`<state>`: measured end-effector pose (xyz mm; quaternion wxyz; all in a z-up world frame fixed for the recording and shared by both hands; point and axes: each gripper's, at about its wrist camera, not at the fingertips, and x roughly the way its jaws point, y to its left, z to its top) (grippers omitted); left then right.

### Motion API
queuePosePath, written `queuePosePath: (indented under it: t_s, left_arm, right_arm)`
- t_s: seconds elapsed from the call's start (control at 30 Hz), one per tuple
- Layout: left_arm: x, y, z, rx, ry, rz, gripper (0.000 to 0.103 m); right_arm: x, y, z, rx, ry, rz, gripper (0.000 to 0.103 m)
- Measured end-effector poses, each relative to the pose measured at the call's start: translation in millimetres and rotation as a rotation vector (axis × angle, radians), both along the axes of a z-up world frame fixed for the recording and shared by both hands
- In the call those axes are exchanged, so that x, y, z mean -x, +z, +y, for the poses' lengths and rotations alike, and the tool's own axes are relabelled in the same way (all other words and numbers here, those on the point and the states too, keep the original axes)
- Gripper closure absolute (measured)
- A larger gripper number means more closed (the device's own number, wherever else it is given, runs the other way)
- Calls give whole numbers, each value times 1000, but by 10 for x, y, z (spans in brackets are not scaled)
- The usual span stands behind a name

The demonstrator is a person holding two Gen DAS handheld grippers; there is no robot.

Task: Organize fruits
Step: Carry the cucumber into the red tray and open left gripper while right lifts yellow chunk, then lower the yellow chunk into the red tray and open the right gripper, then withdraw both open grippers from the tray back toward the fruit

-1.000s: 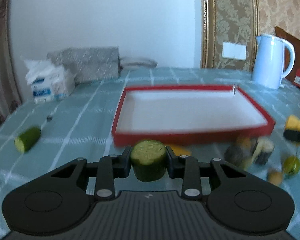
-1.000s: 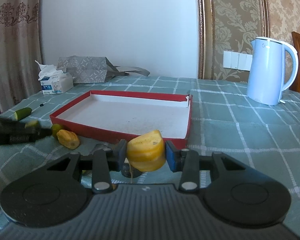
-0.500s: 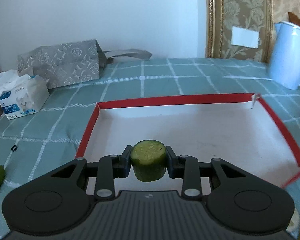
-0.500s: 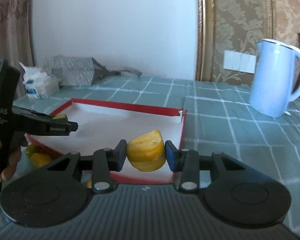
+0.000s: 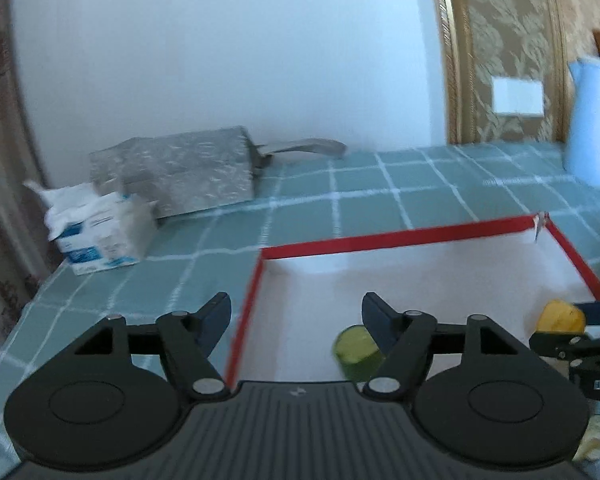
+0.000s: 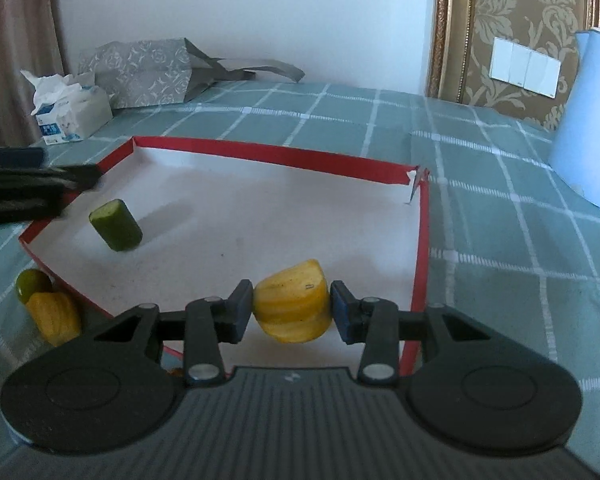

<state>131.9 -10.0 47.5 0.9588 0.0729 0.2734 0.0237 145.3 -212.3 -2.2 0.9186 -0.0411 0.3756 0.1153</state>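
Observation:
The red-rimmed white tray point(image 6: 260, 148) lies on the green checked cloth. A green cucumber piece point(image 5: 356, 350) rests on the tray floor point(image 5: 420, 280) near its left wall, also seen as the cucumber piece point(image 6: 116, 226). My left gripper point(image 5: 296, 316) hangs above it, jaws opening wide and nothing between the pads. My right gripper point(image 6: 292, 308) hovers over the tray's near right part with a yellow fruit piece point(image 6: 292, 302) between its pads. Its jaws are opening, and both pads still touch the piece's sides. The right gripper point(image 5: 572, 332) shows at the left wrist view's right edge.
A small green fruit point(image 6: 32, 284) and a yellow piece point(image 6: 54, 316) lie on the cloth outside the tray's near left wall. A tissue box point(image 6: 70, 114) and a grey bag point(image 6: 148, 72) sit at the back left. A pale blue kettle point(image 6: 588, 120) stands right.
My left gripper moved in over the tray, opened and let go of the cucumber piece, which now lies on the tray floor. My right gripper carried the yellow piece over the tray.

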Motion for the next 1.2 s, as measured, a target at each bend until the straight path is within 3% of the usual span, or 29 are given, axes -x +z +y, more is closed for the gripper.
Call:
queuePosePath:
  t_s: [0.03,0.2,0.33,0.53,0.57,0.7,0.93,1.03,1.2]
  left_arm:
    - [54,45,64,22,22,-4,31]
    - [317,297,274,54,118,2,31]
    - [512,507,303,-7,157,-28,31]
    - [546,673,317,-17,158,-34,31]
    - [522,672,307,-23,154,-34,31]
    - [457,626,182,-75,116,-35,31]
    - [502,670,-70,-114,44,-55,31]
    - [502,709,-90,-81,34,-81,31]
    - [576,666,-60,-13,19,-112,31]
  right_arm:
    - [10,8,-17,-10,-8,-7,38]
    - [210,144,-123,-35,-7,-115,20]
    - [340,263,-186,-46,-4,-219,15]
    - [394,381,-211,-101,66,-250,14]
    - [410,393,-203,-102,80,-252,11]
    - [407,388,-198,-68,17,-286,5]
    - [278,381,-439,-90,-6,-236,3]
    - [239,404,-532,-110,13,-190,3]
    - [488,545,-652,-108,-49,-269,1]
